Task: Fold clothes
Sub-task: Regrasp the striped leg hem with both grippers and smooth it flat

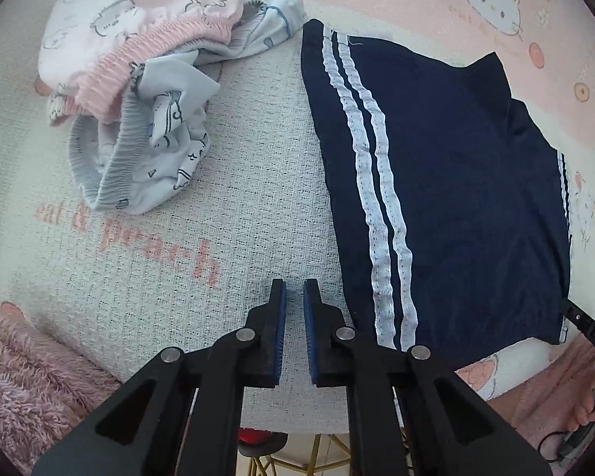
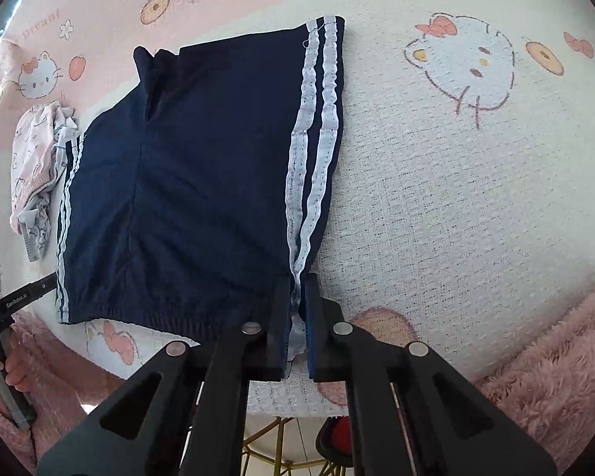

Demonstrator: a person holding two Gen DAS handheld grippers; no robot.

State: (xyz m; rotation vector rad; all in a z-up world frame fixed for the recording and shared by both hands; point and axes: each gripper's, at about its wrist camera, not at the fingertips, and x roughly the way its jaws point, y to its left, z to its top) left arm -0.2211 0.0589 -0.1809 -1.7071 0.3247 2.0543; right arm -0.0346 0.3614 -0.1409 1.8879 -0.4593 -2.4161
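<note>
Nearest to me, my right gripper (image 2: 296, 317) is clamped on the waistband corner of the navy shorts (image 2: 202, 182), the striped side seam pinched between its pads right at the near edge of the table. My left gripper (image 1: 294, 329) hangs over bare blanket (image 1: 258, 206) just beside the shorts' other side; its jaws stand almost together with nothing between them, so on that side I have no hold yet. I judge the step in hand to be taking up the waistband by both corners before the first fold. The next move, as I see it, calls for opening the left jaws, shifting them onto the waistband corner by the double white stripe (image 1: 380, 214), and closing there, so both ends lift evenly and the cloth does not skew. The shorts lie spread flat on the pale waffle-weave blanket with its cat print, waistband toward me, legs pointing away, a soft crease running down the middle and the far hem a little rumpled. They are dark navy, thin and limp by the look of them, with two white bands down each side. Farther off, a crumpled heap of pale printed garments (image 1: 139, 79) sits apart from the shorts, not yet folded.
</note>
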